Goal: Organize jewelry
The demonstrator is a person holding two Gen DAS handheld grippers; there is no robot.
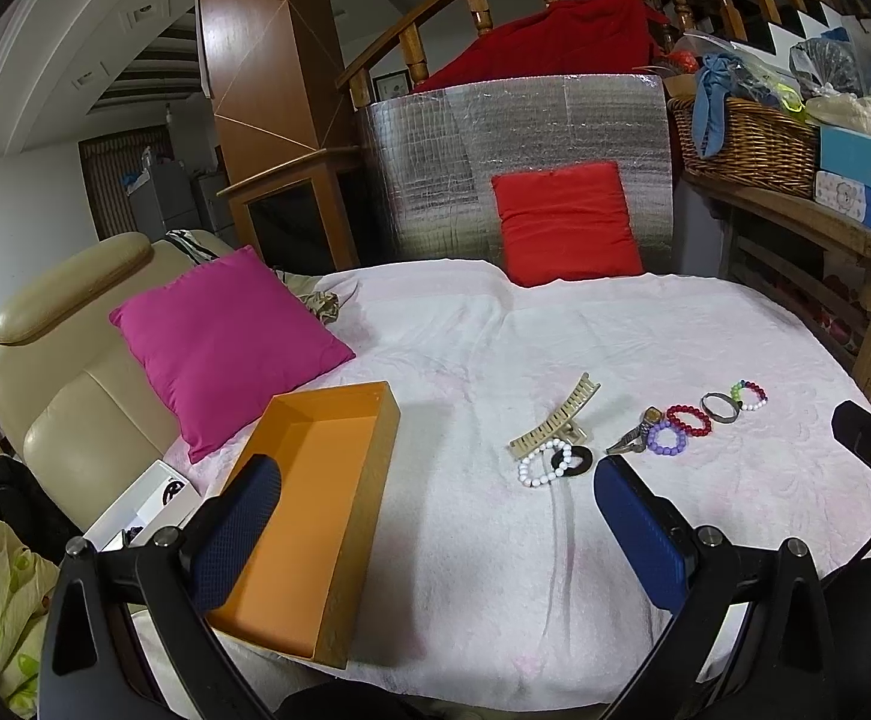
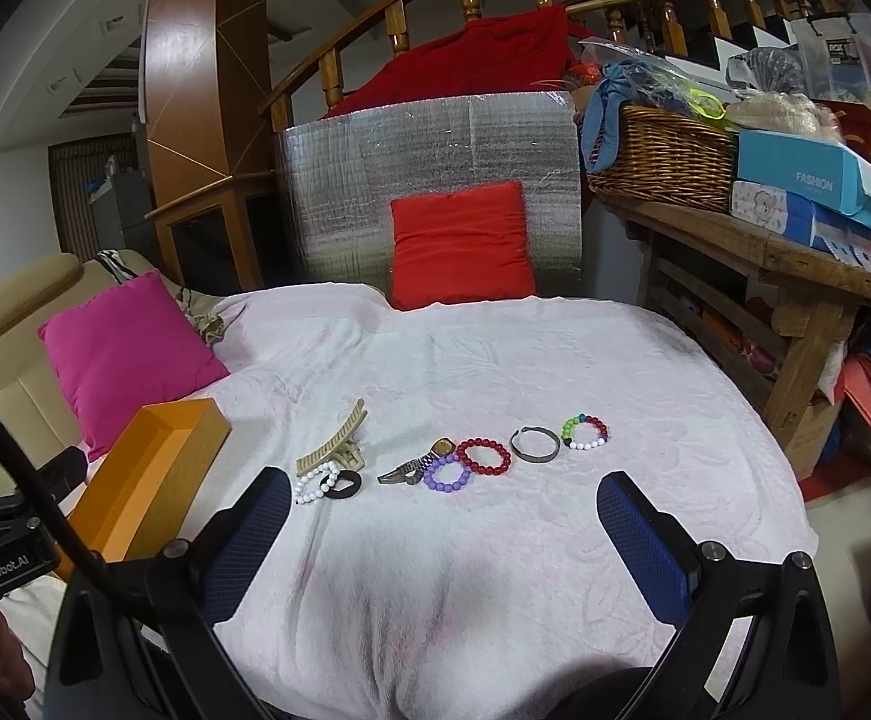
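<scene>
An open orange box (image 1: 315, 504) (image 2: 153, 480) lies empty at the left of the white-covered table (image 1: 495, 570) (image 2: 465, 600). A row of jewelry lies on the cloth: a beige hair claw (image 1: 555, 420) (image 2: 333, 441), a white bead bracelet (image 1: 543, 465) (image 2: 313, 483), a black ring (image 1: 576, 461) (image 2: 342, 485), a watch (image 1: 633, 433) (image 2: 414, 468), a purple bracelet (image 1: 667, 438) (image 2: 447, 476), a red bracelet (image 1: 690, 419) (image 2: 484, 456), a metal bangle (image 1: 721, 407) (image 2: 535, 445) and a multicolour bracelet (image 1: 749, 395) (image 2: 585, 431). My left gripper (image 1: 435, 504) is open and empty, its left finger over the box. My right gripper (image 2: 444, 522) is open and empty, short of the row.
A pink cushion (image 1: 225, 342) (image 2: 123, 354) leans on a beige sofa (image 1: 57, 372) at the left. A red cushion (image 1: 564, 222) (image 2: 462, 249) stands at the table's far edge against a silver foil panel (image 1: 519, 138). A wooden bench with a wicker basket (image 2: 663, 156) and boxes is at the right.
</scene>
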